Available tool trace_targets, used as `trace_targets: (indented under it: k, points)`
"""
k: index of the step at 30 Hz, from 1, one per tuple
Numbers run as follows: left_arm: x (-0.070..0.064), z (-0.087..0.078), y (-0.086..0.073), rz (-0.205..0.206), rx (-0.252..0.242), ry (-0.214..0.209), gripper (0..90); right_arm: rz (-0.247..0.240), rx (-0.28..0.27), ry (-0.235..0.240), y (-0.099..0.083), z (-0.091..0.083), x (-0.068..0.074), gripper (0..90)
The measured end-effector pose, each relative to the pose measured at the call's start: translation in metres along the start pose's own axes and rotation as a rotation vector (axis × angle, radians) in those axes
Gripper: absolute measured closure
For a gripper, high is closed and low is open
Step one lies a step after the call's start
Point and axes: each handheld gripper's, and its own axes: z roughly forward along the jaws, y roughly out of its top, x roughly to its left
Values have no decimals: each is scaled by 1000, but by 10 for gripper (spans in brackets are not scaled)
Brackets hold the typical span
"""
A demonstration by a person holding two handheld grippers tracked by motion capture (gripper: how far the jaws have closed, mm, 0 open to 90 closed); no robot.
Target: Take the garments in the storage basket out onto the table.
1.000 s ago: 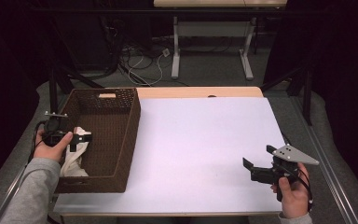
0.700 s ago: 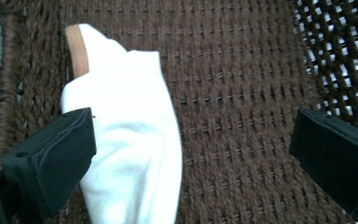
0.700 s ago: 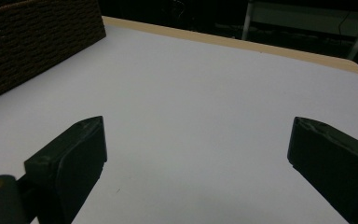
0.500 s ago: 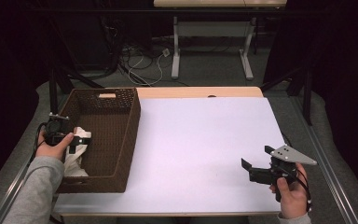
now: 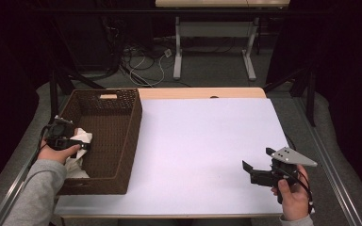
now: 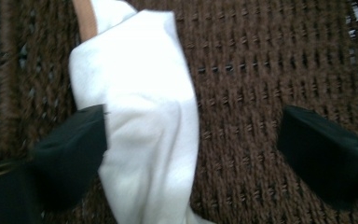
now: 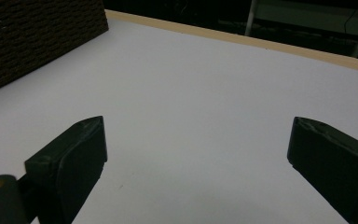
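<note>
step: left tongs (image 6: 191,154) spread wide at the white cloth (image 6: 140,140), lower left of high view, draped over the near-left wall of the basket (image 5: 122,141); not gripping.
next: prob. close on a fold, lift clear.
right tongs (image 5: 256,172): open, idle over desk (image 5: 202,141), lower right.
materials: cloth soft, creased; basket brown woven wicker, rectangular; desk flat, matte white.

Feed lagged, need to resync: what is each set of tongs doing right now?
Left tongs: open, white cloth against one jaw, over the basket.
Right tongs: open, holding nothing, above the table.

The right tongs (image 7: 196,154), jaws wide apart, hover over the white table (image 7: 205,88), the wicker basket (image 7: 32,32) far left.
</note>
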Motion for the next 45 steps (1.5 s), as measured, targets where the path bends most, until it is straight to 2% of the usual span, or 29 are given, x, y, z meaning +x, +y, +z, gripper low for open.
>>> trace_targets:
  k: [1,2,4,6,8,11,13,16,20,24,26,28,32,33,36,39,45]
  points:
    - [0,0,0,-16,3,4,175,-1,-1,3,0,0,0,44]
    - [1,0,-1,-21,7,11,178,-2,2,0,0,0,0,44]
    - [2,0,-1,-32,24,20,295,-2,5,1,0,0,1,45]
    - [3,-1,-2,-31,33,30,311,-7,0,4,0,1,1,45]
    - [4,0,-3,-51,50,40,361,-11,-2,4,-1,1,1,46]
    - [5,-1,-3,-47,58,52,441,-15,6,2,-1,2,2,54]
    - [3,0,-2,-37,65,60,454,-20,6,2,-2,3,2,54]
    - [1,1,-2,-36,76,93,507,-20,13,5,-2,3,2,57]
    - [-1,1,-3,-51,79,154,508,-22,15,9,-2,3,3,59]
    - [-4,1,-2,-36,79,203,562,-23,16,10,-3,3,3,62]
    - [-5,2,-2,-45,92,222,597,-24,14,9,-3,4,3,63]
    - [-5,4,-2,-59,110,213,597,-26,13,8,-3,5,3,63]
    - [-4,6,-1,-65,126,228,544,-32,18,9,-3,5,3,63]
    - [-3,8,-1,-67,151,228,525,-31,18,9,-3,5,3,63]
    - [-2,11,0,-79,177,230,479,-34,21,7,-3,5,3,63]
    - [0,15,1,-104,212,221,463,-35,23,7,-3,5,4,64]
    - [6,22,0,-135,226,188,455,-35,26,6,-4,5,3,65]
